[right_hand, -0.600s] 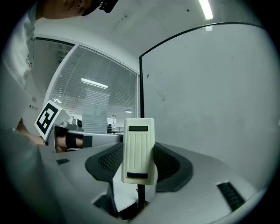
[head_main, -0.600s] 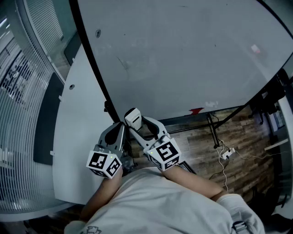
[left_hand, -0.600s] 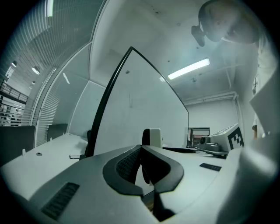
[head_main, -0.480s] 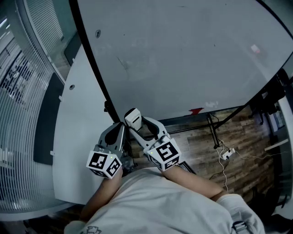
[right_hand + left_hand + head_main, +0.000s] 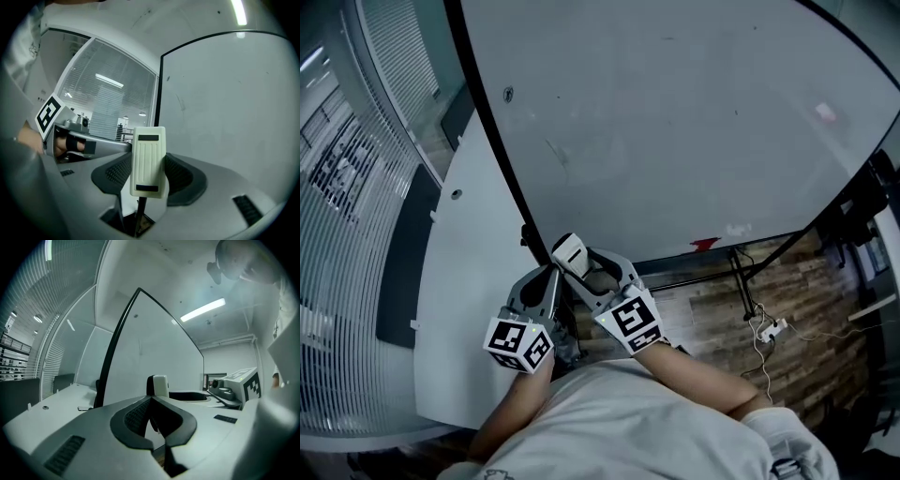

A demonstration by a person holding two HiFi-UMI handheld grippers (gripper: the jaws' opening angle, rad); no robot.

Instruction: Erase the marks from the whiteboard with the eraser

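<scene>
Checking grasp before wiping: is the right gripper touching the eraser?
Touching. The right gripper view shows the jaws of the right gripper pressed against both sides of the eraser.

Wood-plank floor (image 5: 712, 314) lies at 5 o'clock, a white power strip (image 5: 772, 329) with cable on it; slatted blinds (image 5: 342, 216) fill 9 o'clock.

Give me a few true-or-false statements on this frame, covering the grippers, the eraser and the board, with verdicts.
1. The right gripper is clamped on the eraser. True.
2. The left gripper holds a marker. False: its jaws are together with nothing between them.
3. In the head view the eraser sits at the middle of the whiteboard. False: it is by the board's lower left corner.
4. The floor below the board looks like wood planks. True.
</scene>
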